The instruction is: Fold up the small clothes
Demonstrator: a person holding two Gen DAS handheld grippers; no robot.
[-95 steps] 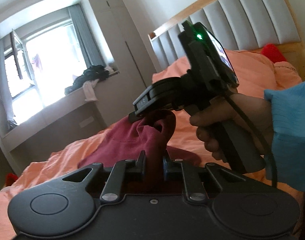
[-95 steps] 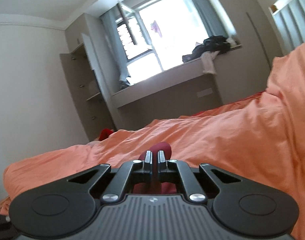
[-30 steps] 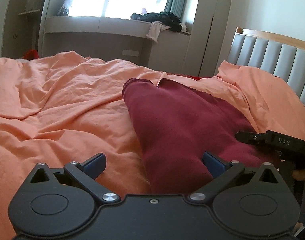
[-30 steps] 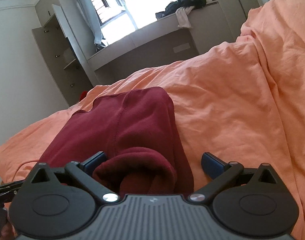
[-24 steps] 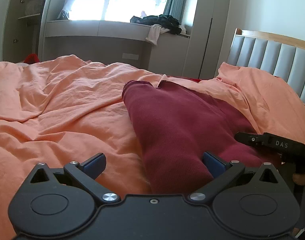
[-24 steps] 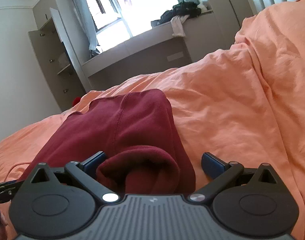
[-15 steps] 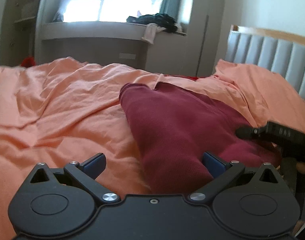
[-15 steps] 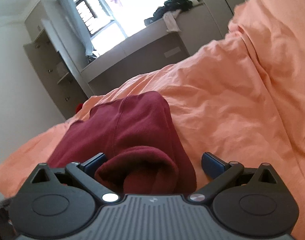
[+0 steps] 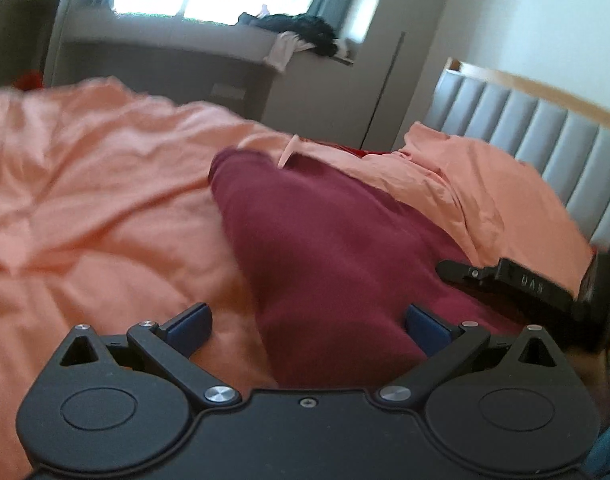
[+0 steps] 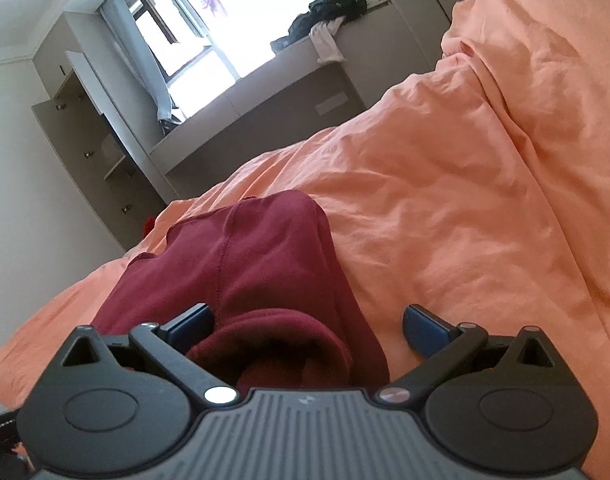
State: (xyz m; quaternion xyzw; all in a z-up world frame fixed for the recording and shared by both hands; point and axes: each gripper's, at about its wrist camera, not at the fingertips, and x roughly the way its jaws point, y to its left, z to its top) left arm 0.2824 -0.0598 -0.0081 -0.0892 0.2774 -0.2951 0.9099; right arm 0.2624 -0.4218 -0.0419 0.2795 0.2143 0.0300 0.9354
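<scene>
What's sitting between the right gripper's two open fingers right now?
In the right wrist view, a rolled end of the maroon garment bulges between the right gripper's open fingers, touching neither pad, with orange bedding beside it.

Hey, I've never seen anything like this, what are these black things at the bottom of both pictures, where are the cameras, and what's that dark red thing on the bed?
There is no robot here. A person holds a handheld two-finger gripper in each hand, and each carries a wide-angle camera looking forward along its fingers. One picture comes from the left gripper, the other from the right gripper. The black shapes are the grippers' own bodies, and the blue tips are their fingers. Both are open and hold nothing. The dark red garment lies on an orange bedspread. The right gripper also shows at the edge of the left view.
</scene>
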